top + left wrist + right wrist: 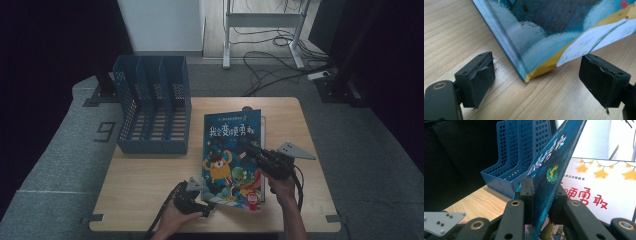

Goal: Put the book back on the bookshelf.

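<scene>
The picture book (231,157) is lifted by its right edge, front cover tilting up off a second book (599,195) that lies flat beneath it, its lower left corner near the front of the desk (145,185). It seems picked up but not yet carried to the blue file rack (152,107), whose slots stand empty. The right gripper (253,148) has its jaws clamped narrowly on the cover's edge; the left gripper (205,210) holds its jaws wide, either side of the book's corner without touching it.

Light wooden tabletop (150,175), on grey carpeted floor (60,150). A blue three-slot file rack (152,112) stands at its far left corner. A picture book (232,157) occupies the centre, its near-left corner touching the wood.
</scene>
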Action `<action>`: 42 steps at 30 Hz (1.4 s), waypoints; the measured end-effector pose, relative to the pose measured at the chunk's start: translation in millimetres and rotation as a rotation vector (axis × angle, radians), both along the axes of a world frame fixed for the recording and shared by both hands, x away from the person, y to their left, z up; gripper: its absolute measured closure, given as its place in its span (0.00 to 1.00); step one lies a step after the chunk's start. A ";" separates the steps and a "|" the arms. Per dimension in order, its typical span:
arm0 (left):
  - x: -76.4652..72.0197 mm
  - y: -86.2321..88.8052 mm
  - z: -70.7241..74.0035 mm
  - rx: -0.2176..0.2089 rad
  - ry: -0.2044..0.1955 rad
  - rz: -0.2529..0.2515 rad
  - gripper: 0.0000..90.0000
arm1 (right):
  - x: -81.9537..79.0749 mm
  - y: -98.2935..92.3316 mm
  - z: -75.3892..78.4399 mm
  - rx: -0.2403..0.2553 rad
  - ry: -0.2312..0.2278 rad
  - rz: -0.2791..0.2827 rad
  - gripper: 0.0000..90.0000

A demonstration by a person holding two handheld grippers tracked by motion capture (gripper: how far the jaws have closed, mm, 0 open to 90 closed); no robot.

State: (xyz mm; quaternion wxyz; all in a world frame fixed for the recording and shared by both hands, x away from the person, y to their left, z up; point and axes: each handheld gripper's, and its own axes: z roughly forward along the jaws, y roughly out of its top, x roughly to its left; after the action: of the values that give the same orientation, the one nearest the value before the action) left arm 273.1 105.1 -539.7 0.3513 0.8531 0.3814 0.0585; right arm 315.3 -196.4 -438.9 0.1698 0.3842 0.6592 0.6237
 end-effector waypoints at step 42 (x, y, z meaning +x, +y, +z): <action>-1.6 -2.6 -1.0 -0.001 -0.015 0.012 0.16 | -10.0 2.0 6.1 -0.028 -0.108 0.049 0.85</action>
State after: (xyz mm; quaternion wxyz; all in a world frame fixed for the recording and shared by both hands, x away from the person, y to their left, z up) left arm 271.6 102.5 -540.8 0.3543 0.8501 0.3838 0.0667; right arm 305.2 -194.4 -432.8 0.1951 0.3313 0.6671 0.6381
